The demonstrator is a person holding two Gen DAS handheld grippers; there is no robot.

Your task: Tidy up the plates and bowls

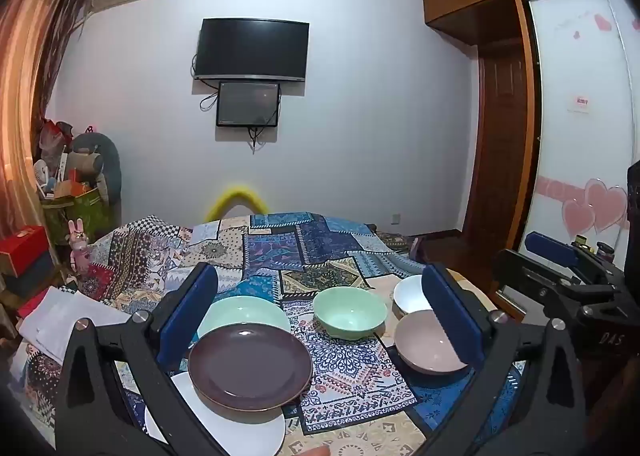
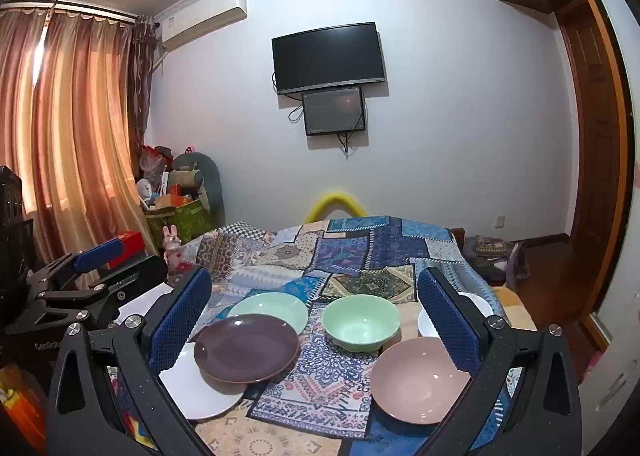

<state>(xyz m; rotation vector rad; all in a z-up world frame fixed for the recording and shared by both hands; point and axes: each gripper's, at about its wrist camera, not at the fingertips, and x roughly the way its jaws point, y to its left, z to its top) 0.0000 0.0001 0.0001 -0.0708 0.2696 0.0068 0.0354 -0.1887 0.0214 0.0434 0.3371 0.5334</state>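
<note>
While both tools hang just short of the dishes, neither one has anything in it: the left hand-held gripper has its blue-padded jaws spread as wide as they go, and the right hand-held gripper is the same, wide apart and empty. Both tilt slightly down toward the table, which looks like a lining-up pose before the first pick.

Moving outward, the dishes already sit in two loose groups on the patchwork-patterned cloth. On the left are the plates: a dark purple round plate overlaps a flat white plate nearer the camera, with a pale green shallow plate touching it behind. To the right are the bowls: a mint green deep bowl in the middle, a dusty pink bowl close in, and a white bowl just behind it, partly hidden by a gripper finger.

Everything sits mouth-up and level, and being round, none of it has a real long axis; only the purple plate seems tipped slightly, since it rides on the white one's rim. My guess is the sloppy overlap means the plates want squaring into a proper stack, and the bowls nesting, probably with the purple plate or the pink bowl first since they're closest.
</note>
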